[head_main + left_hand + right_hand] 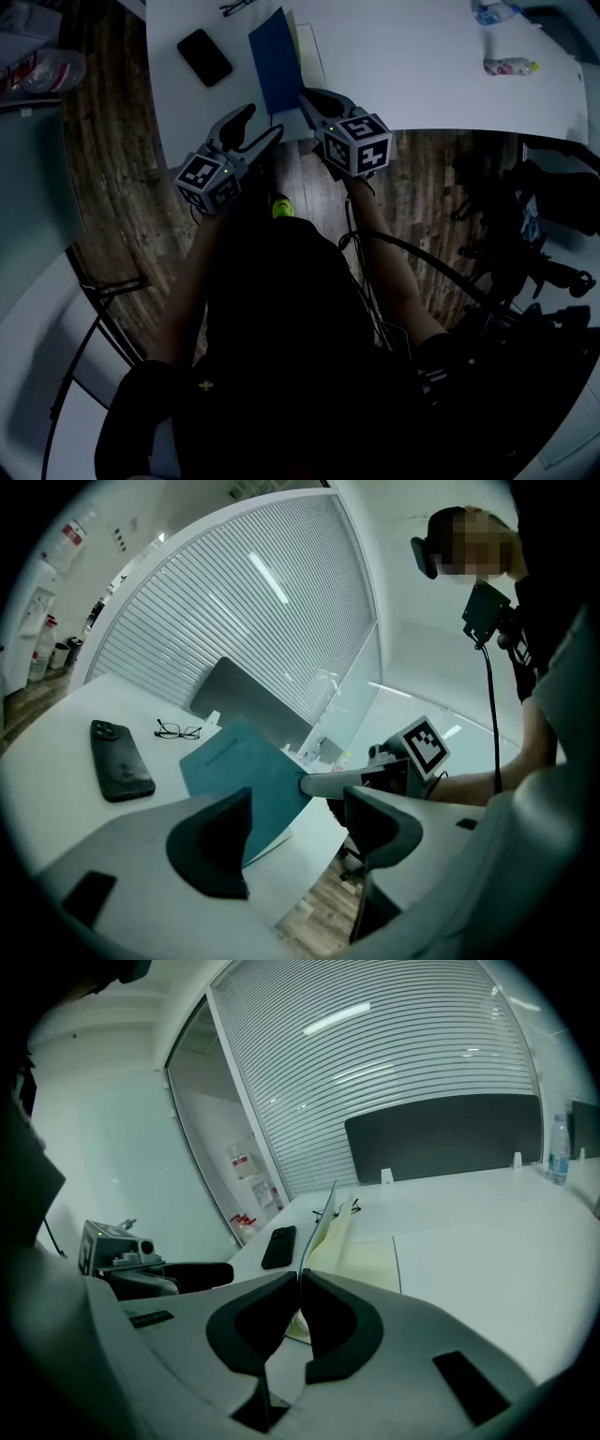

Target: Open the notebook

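Opening step is on! The right gripper (305,97) has its jaws nipped almost together on the free edge of the notebook cover (319,1230), which stands on edge with cream pages (366,1251) bared beneath. The notebook (277,56) lies on the white table (422,75) at the person's twelve o'clock, with a black phone (204,56) at its nine o'clock. The left gripper (261,127) hangs at the table's near edge, jaws wide apart and empty. Next, I reckon: swing that cover over toward nine o'clock, lay it flat short of the phone, and only then let go.
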Tool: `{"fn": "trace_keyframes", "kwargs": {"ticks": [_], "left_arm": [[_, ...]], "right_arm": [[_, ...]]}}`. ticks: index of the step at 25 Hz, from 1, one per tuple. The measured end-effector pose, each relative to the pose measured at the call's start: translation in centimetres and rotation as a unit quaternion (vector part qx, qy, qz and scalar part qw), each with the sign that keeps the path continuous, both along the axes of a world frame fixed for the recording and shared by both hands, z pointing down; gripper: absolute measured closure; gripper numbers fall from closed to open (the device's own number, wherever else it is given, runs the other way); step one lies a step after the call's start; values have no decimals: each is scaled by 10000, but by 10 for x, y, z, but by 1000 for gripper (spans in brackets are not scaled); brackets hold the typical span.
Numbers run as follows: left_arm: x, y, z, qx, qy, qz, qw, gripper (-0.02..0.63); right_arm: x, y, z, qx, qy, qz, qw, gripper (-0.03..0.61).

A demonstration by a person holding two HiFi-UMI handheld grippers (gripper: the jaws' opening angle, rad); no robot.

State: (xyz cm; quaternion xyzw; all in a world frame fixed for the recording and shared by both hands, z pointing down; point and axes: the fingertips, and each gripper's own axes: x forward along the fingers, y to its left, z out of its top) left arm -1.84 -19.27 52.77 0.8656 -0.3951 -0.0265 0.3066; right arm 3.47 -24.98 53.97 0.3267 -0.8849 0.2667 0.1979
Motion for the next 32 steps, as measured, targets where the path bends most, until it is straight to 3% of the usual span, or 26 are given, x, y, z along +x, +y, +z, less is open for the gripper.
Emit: {"fn": "trace_keyframes", "kwargs": {"ticks": [32], "left_arm": [[-47, 20, -7, 108, 4, -557, 9984, 308]], "right_arm": [[-81, 30, -16, 232, 45, -1046, 9942, 554]]}}
